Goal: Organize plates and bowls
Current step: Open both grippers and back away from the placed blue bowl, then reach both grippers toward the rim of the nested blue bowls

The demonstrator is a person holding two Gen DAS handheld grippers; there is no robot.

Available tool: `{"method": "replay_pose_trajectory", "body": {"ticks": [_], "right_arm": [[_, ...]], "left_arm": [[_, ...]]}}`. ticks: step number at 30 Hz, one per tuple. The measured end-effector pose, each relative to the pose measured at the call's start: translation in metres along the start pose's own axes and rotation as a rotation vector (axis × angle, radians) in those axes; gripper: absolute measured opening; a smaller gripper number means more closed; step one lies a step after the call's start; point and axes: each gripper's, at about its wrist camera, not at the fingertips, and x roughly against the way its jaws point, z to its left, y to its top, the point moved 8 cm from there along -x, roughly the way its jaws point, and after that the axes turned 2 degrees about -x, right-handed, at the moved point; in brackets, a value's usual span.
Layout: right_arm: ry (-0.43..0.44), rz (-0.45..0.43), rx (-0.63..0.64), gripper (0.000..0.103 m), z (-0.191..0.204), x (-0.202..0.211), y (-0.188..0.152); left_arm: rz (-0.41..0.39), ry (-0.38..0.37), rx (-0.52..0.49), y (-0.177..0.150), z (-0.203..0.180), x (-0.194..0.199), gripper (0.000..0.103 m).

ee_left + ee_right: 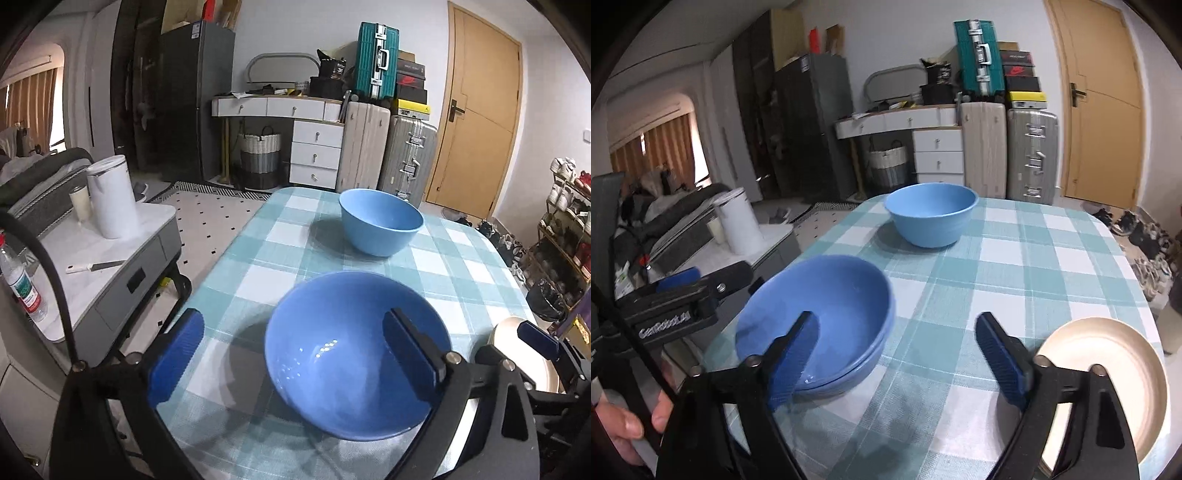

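Left wrist view: my left hand-held gripper (293,354) stands wide apart, empty, one finger over the near bowl (354,354), which sits on the surface (258,236). A second bowl (380,221) stands well beyond it. I judge nesting it comes next: take its rim squarely and lift straight. Beside the surface, a kettle (110,195) and bottle (22,284) stay clear.

Right wrist view: my right hand-held gripper (895,354) is also apart, holding nothing. The near bowl (816,317) looks like two stacked; the plate (1108,376) lies at the right, near the edge. The left hand-held gripper (679,295) crowds the stack, so I'd move one at a time.
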Motion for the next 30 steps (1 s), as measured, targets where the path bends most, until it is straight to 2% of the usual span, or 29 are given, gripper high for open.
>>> {"method": "replay_pose_trajectory", "body": {"ticks": [4, 8, 12, 16, 21, 30], "right_arm": [[0.015, 0.012, 0.002, 0.094, 0.0, -0.004, -0.008], [0.011, 0.049, 0.047, 0.099, 0.005, -0.007, -0.015], [0.032, 0.003, 0.033, 0.102, 0.007, 0.003, -0.012], [0.047, -0.014, 0.017, 0.102, 0.006, 0.007, -0.009], [0.073, 0.02, -0.002, 0.102, 0.006, 0.004, -0.013], [0.076, 0.031, -0.023, 0.102, 0.003, 0.004, -0.015]], "left_arm": [[0.008, -0.013, -0.031, -0.001, -0.009, 0.0, 0.099], [-0.03, -0.013, -0.031, 0.004, -0.008, 0.006, 0.099], [-0.041, -0.019, -0.036, 0.004, -0.01, 0.009, 0.099], [-0.043, -0.013, -0.07, 0.002, -0.018, 0.011, 0.099], [-0.043, -0.004, -0.098, 0.0, -0.023, 0.012, 0.099], [-0.023, -0.005, -0.071, 0.001, -0.017, 0.006, 0.099]]}}
